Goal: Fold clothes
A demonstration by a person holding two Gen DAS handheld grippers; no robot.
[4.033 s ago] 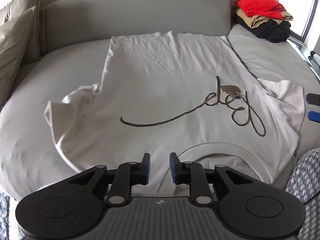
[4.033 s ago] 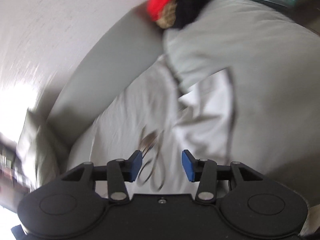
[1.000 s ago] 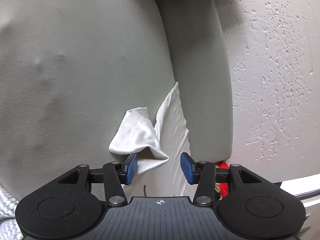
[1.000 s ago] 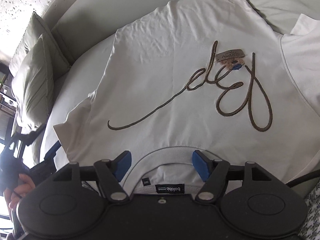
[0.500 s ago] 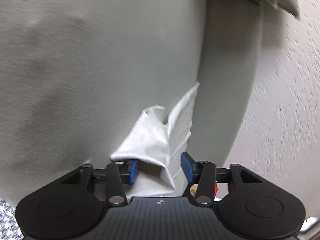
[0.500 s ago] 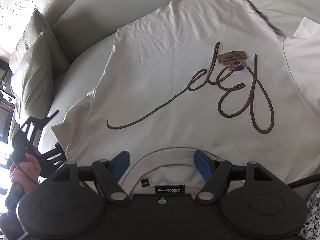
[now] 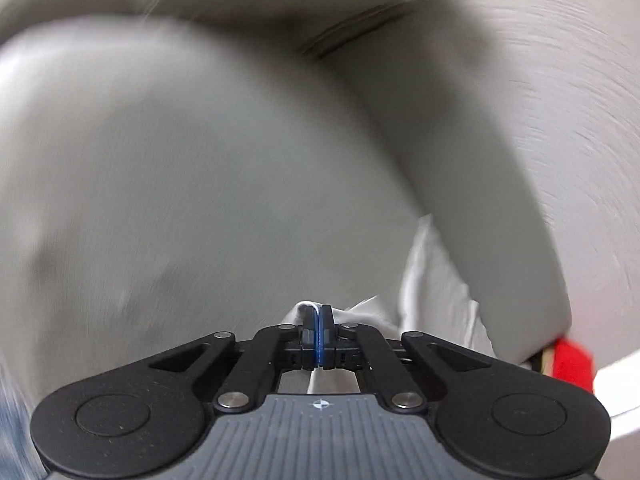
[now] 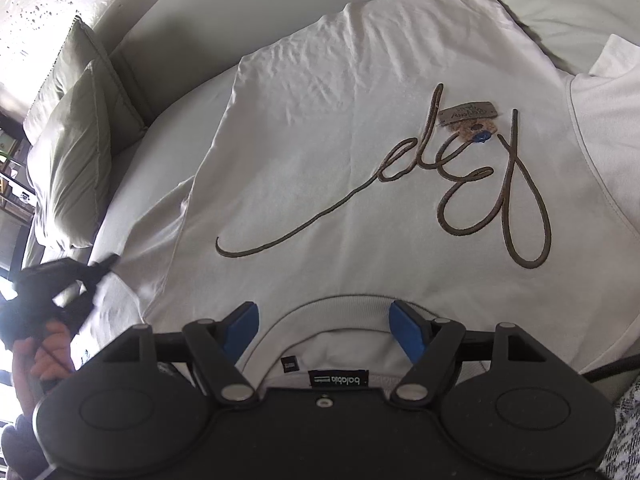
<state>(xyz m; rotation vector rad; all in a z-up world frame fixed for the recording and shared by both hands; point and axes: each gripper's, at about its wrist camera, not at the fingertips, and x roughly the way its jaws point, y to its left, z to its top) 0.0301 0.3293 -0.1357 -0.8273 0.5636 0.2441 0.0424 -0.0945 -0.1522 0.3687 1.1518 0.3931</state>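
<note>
A white T-shirt (image 8: pixel 360 152) with a brown script design lies flat, front up, on the grey sofa (image 8: pixel 168 168). My right gripper (image 8: pixel 324 328) is open and hovers over the shirt's neckline (image 8: pixel 320 304), which sits between its blue pads. My left gripper (image 7: pixel 318 318) is shut on the shirt's left sleeve (image 7: pixel 360 310); white cloth shows at and behind its tips. In the right wrist view the left gripper (image 8: pixel 80 276) is at the far left, blurred, on the sleeve.
Two light cushions (image 8: pixel 68 140) lean at the sofa's left end. The sofa backrest (image 8: pixel 248 12) runs behind the shirt's hem. A red garment (image 7: pixel 572 364) shows at the right edge of the left wrist view. A patterned cloth (image 8: pixel 628 424) lies at the lower right.
My left gripper has closed on the left sleeve, which lay between its open pads half a second ago, and its view has swung. The right gripper has hardly moved.
</note>
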